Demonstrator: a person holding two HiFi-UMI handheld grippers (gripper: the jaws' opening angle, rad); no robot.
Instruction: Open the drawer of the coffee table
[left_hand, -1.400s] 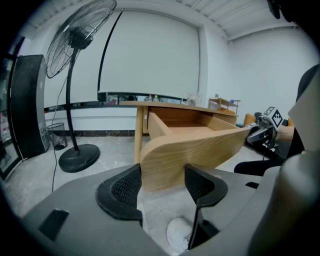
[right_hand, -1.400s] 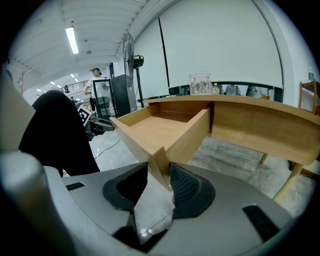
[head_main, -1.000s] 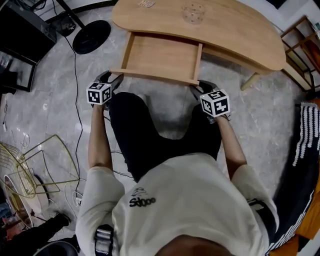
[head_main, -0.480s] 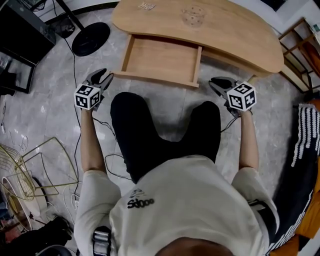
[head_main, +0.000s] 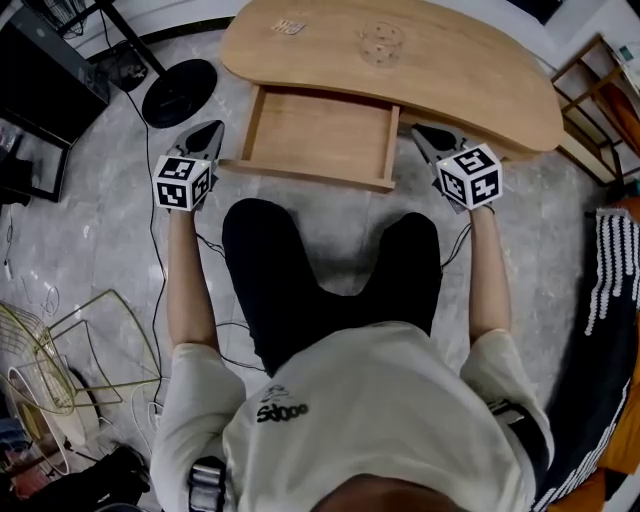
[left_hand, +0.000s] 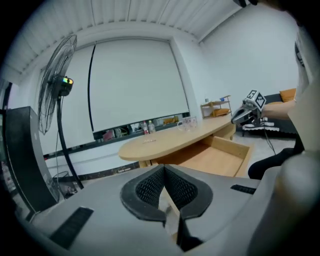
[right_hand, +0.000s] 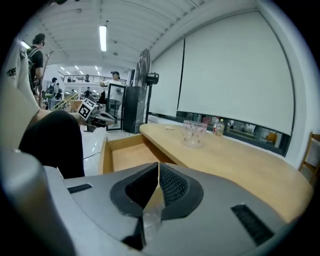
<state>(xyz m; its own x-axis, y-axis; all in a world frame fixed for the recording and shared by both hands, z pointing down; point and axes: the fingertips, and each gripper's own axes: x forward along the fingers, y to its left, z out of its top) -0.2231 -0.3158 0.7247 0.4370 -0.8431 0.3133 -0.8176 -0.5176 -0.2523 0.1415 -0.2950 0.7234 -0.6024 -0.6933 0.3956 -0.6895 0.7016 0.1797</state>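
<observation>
Both outstretched claws (head_main: 211, 129) (head_main: 421, 132) just closed empty, flanking drawer (head_main: 320, 135).

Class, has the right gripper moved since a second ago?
Yes. The right gripper moved from the drawer front toward the coffee table edge; its fingers just closed, empty.

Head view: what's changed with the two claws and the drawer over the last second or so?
Both claws left the drawer's front corners. The left claw and right claw swung outward and toward the coffee table, and now flank the drawer. Their jaws have just been closing and are shut with nothing between them. The drawer stays pulled out, and the glass stays on the tabletop.
</observation>
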